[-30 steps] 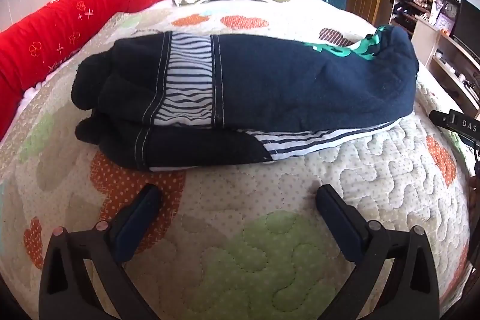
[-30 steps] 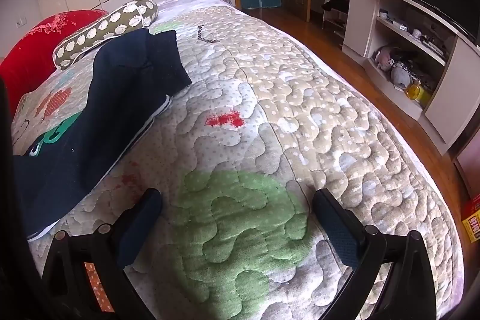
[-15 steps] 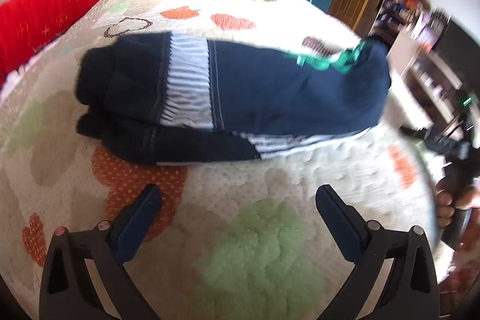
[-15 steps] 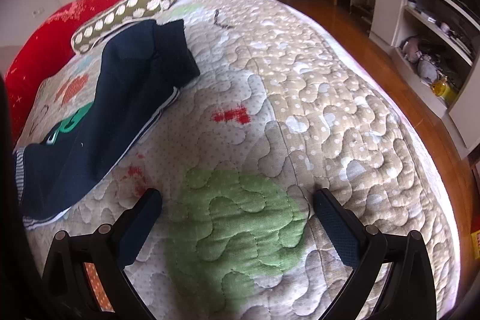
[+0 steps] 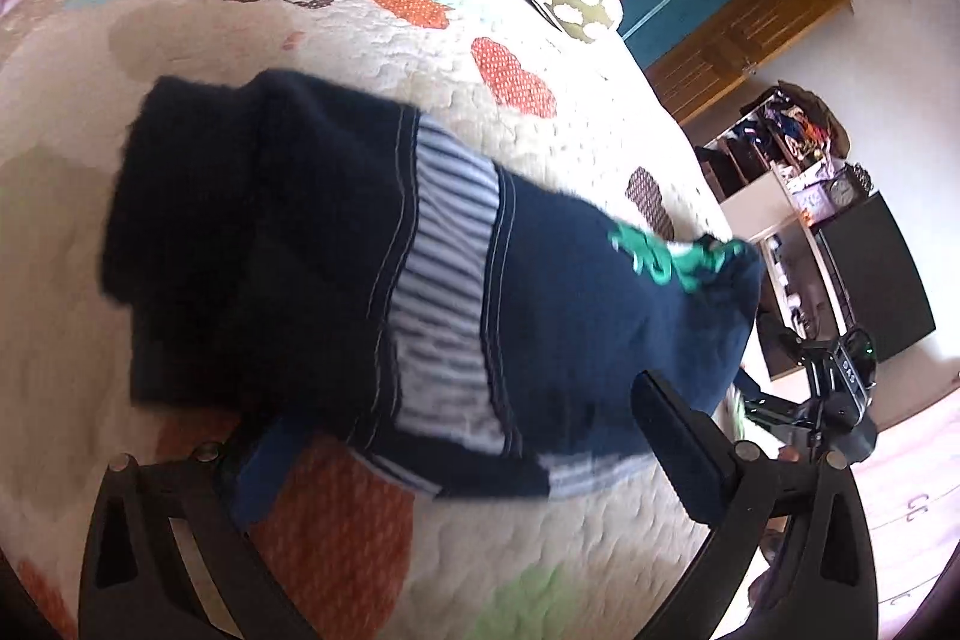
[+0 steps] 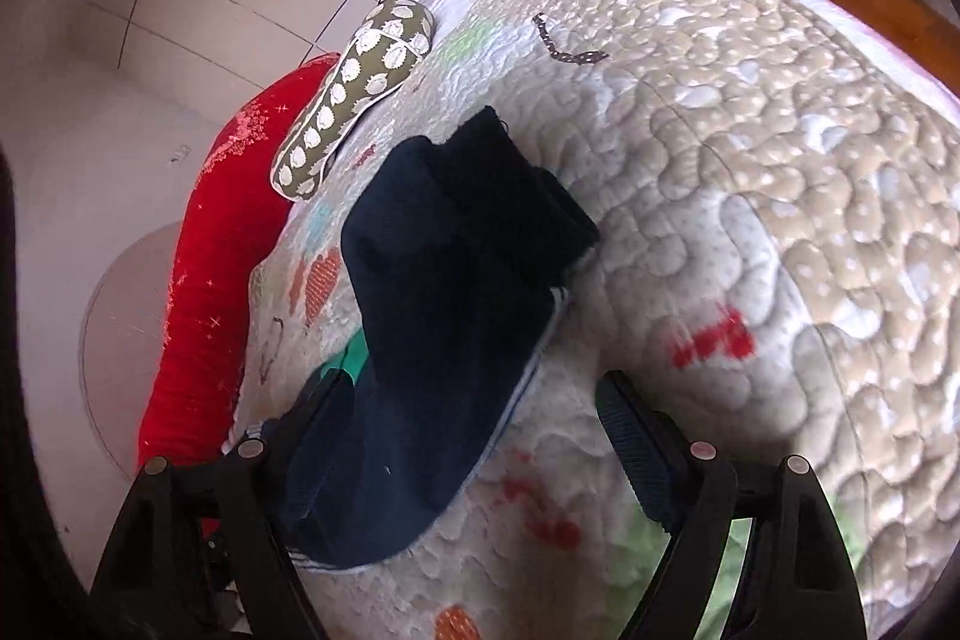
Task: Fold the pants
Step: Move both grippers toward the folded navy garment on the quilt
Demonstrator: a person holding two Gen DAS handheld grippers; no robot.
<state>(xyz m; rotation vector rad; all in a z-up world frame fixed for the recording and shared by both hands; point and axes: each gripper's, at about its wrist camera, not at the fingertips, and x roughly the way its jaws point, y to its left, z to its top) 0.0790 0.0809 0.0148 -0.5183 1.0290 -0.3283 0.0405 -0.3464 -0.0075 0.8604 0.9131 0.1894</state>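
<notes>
Pants folded on the quilt, tongs at either end

Pants (image 5: 372, 280), navy with a striped band, lay in a folded bundle on the patchwork quilt (image 5: 180, 40). At one end the left gripper (image 5: 468, 436) stood wide, its jaws straddling the near edge of the cloth, pads not pressing it. At the other end the right gripper (image 6: 474, 436) was closing, its left pad against the dark fabric, its right pad over bare quilt; nothing was clamped. Beyond lay a red bolster (image 6: 216, 244) and a spotted pillow (image 6: 354, 94).
</notes>
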